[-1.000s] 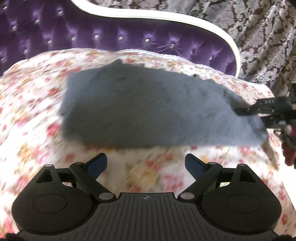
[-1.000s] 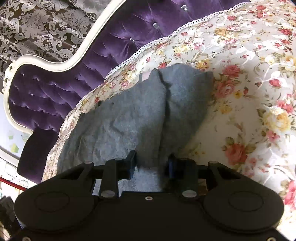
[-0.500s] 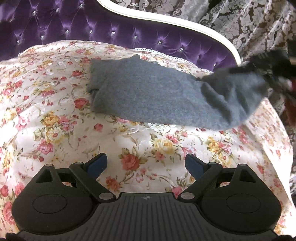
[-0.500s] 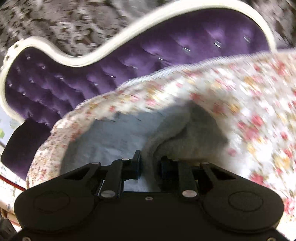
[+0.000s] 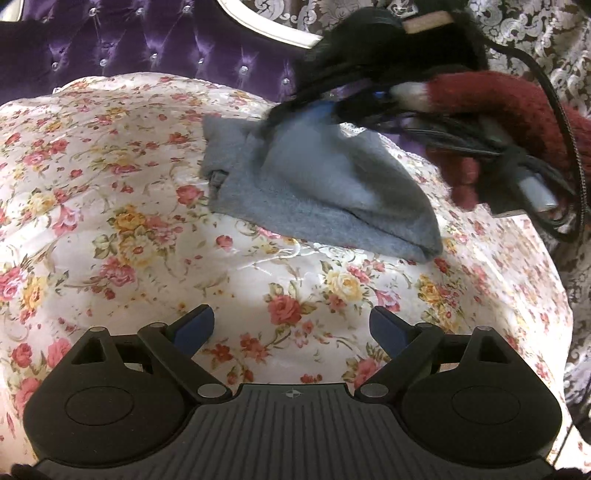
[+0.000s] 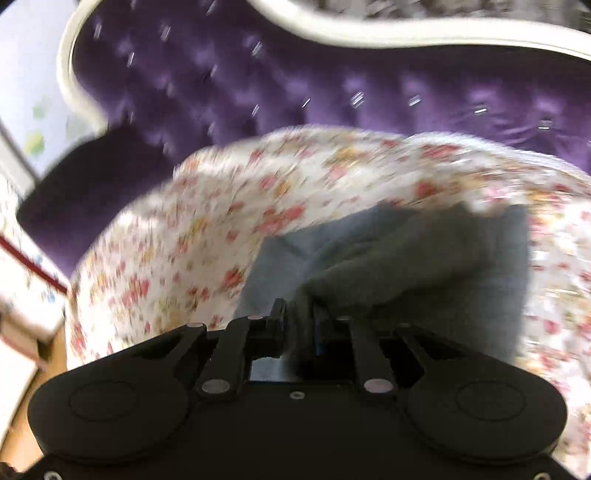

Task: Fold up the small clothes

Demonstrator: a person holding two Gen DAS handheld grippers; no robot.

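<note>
A small grey cloth (image 5: 317, 192) lies on the floral bedspread (image 5: 129, 229), half doubled over on itself. My right gripper (image 6: 298, 317) is shut on one edge of the grey cloth (image 6: 424, 266) and holds it over the far part of the cloth; the right wrist view is blurred by motion. In the left wrist view that gripper (image 5: 295, 114) shows from outside, held by a hand in a red glove (image 5: 498, 110). My left gripper (image 5: 291, 328) is open and empty, over bare bedspread well short of the cloth.
A purple tufted headboard (image 5: 129, 48) with a white frame stands behind the bed. Patterned curtains (image 5: 546, 33) hang at the right. The bed edge drops off at the right (image 5: 554, 314). Black cables (image 5: 569, 122) trail from the right gripper.
My right gripper has carried the cloth's right edge up and leftward over the rest, folding it. My left gripper has drawn back from the cloth and stayed open.
</note>
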